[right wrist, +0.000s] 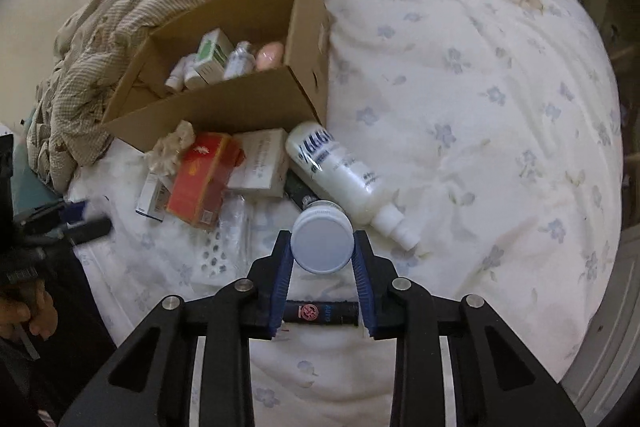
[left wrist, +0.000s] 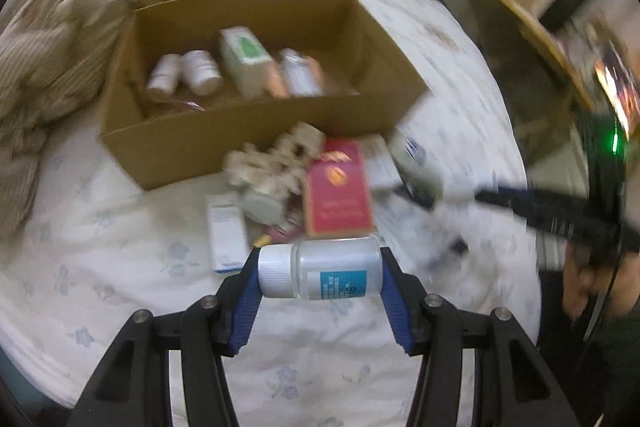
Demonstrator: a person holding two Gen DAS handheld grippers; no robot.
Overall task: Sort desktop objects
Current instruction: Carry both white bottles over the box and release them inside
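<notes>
Left wrist view shows our left gripper clamped on a clear white-capped plastic bottle lying crosswise between its fingers, the open brown cardboard box straight ahead, while our right gripper grips a round white-lidded jar.
</notes>
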